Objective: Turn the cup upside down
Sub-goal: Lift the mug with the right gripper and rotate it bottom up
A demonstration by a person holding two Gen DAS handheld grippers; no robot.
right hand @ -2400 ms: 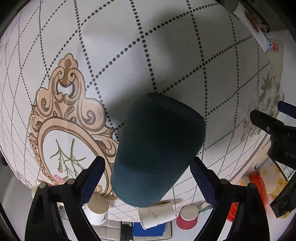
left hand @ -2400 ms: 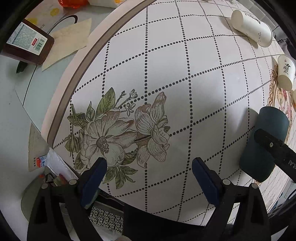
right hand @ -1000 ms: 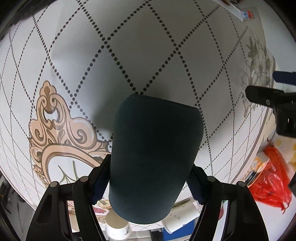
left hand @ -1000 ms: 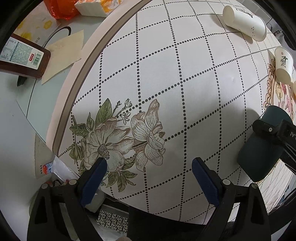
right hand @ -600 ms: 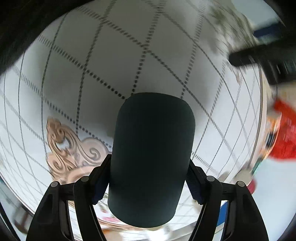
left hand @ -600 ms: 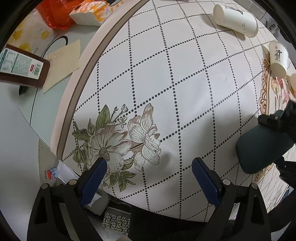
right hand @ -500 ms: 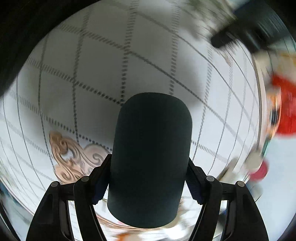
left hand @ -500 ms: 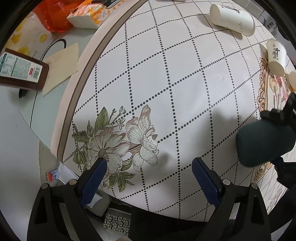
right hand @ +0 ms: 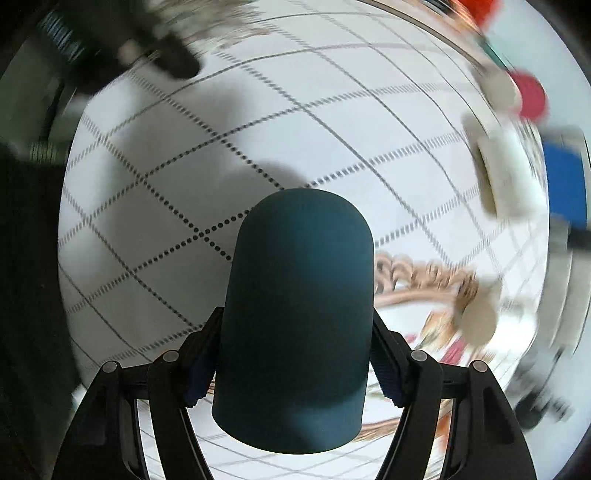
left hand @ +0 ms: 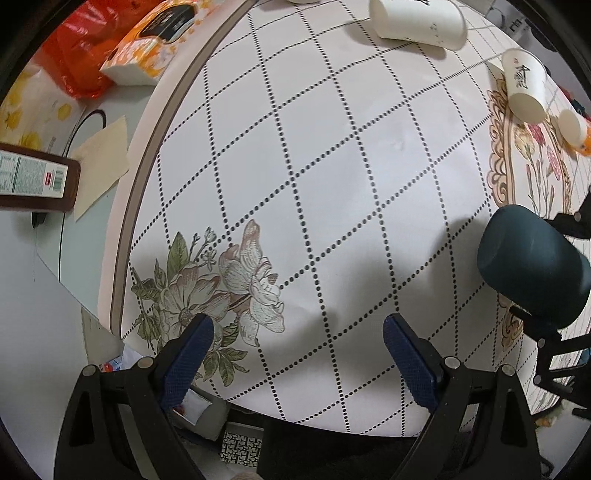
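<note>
My right tongs (right hand: pixel 291 365) clamped on dark teal cup (right hand: pixel 295 317), cup lifted clear of tabletop (left hand: pixel 332 184), mid-turn. Left tongs (left hand: pixel 295 354) wide open, holding nothing. Risks: smooth wall slipping through pads during rotation; swing knocking nearby paper cups (left hand: pixel 524 85).

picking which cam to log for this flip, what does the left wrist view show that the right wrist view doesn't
Only the left wrist view shows the open left gripper over the flower print, the orange tissue box, the brown bottle and sharp paper cups.

Only the right wrist view shows the right gripper clamped on both sides of the dark teal cup, though its background is motion-blurred.

Both show the teal cup held above the dotted tablecloth.
</note>
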